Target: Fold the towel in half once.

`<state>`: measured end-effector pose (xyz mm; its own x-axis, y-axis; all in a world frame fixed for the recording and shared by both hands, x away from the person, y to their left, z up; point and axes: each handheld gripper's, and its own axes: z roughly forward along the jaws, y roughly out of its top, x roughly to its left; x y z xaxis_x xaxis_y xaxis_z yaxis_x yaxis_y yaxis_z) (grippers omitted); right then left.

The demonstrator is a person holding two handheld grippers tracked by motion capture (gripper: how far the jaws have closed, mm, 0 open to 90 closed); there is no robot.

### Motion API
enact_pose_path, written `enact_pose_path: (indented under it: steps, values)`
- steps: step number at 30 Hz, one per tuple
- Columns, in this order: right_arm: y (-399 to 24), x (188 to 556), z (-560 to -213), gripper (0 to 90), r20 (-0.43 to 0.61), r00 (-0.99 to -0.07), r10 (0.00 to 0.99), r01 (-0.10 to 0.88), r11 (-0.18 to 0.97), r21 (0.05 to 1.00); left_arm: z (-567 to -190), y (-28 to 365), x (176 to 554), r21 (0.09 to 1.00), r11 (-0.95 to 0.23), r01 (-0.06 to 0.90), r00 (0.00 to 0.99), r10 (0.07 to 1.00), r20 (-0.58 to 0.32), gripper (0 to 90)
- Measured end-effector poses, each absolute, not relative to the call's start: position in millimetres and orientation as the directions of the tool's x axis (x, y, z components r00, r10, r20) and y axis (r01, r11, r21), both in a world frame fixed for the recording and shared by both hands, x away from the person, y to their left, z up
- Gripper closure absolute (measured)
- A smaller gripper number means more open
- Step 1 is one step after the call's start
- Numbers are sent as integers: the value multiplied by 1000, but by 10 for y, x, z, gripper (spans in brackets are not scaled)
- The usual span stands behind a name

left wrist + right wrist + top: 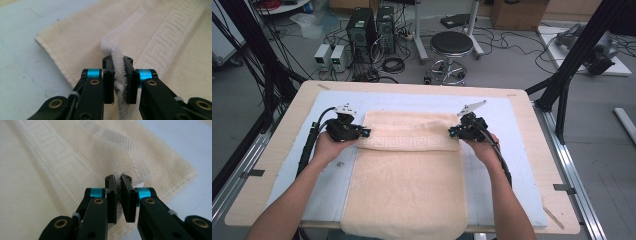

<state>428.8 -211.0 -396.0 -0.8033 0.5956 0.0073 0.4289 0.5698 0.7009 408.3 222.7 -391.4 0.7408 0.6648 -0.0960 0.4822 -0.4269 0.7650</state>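
Note:
A cream towel (409, 185) lies lengthwise on a pale blue mat (512, 150), and its near end hangs over the table's front edge. Its far end is folded back, showing a band with a key pattern (409, 142). My left gripper (362, 133) is at the left corner of that fold. In the left gripper view it (118, 60) is shut on a raised ridge of the towel (75, 32). At the fold's right corner is my right gripper (453, 132). In the right gripper view its (118, 178) jaws are pressed together on the hemmed corner of the towel (37, 170).
The mat covers most of a wooden table (297, 105). Beyond the table's far edge are a round stool (451, 45), computer towers (362, 27) and loose cables on the floor. A black frame strut (572, 60) rises at the right. Bare mat flanks the towel.

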Motion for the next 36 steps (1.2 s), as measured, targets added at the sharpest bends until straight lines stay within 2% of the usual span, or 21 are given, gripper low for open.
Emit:
enact_pose_path:
  steps: [4, 9, 16, 22, 24, 25, 26, 27, 30, 36]
  values:
    - [-2179, 4085, -3763, 844, -11, -821, 571, 374, 553, 745, -3763, 2245, 3889, 807, -423, 413, 764, 643, -54, 811]
    - [-2320, 3625, -3566, 844, -58, -844, 532, 294, 551, 781, -3651, 2309, 3472, 848, -418, 326, 799, 601, -11, 814]
    - [-2386, 2968, -3527, 845, -88, -883, 460, 218, 569, 793, -3623, 2320, 2853, 853, -470, 229, 835, 544, 76, 820]
    - [-2432, 2455, -3514, 840, -79, -914, 399, 175, 561, 809, -3586, 2394, 2313, 872, -454, 181, 862, 500, 81, 822]
    - [-2452, 2290, -3531, 793, -75, -929, 363, 153, 558, 815, -3622, 2423, 2161, 873, -457, 172, 882, 465, 70, 805]
    - [-2472, 2214, -3552, 707, -74, -933, 353, 149, 564, 813, -3651, 2440, 2101, 872, -458, 173, 890, 451, 61, 753]
    - [-2494, 2180, -3574, 648, -52, -935, 350, 162, 554, 816, -3678, 2454, 2063, 867, -465, 177, 890, 452, 62, 661]
    - [-2517, 2163, -3594, 649, -20, -939, 344, 181, 544, 819, -3696, 2466, 2042, 864, -469, 182, 888, 455, 60, 602]
    - [-2550, 2191, -3654, 640, -21, -929, 368, 196, 541, 818, -3784, 2497, 2083, 856, -471, 213, 883, 467, 37, 597]
    - [-2467, 2509, -3797, 615, -22, -912, 410, 242, 578, 779, -3926, 2444, 2339, 845, -471, 255, 870, 492, 12, 561]
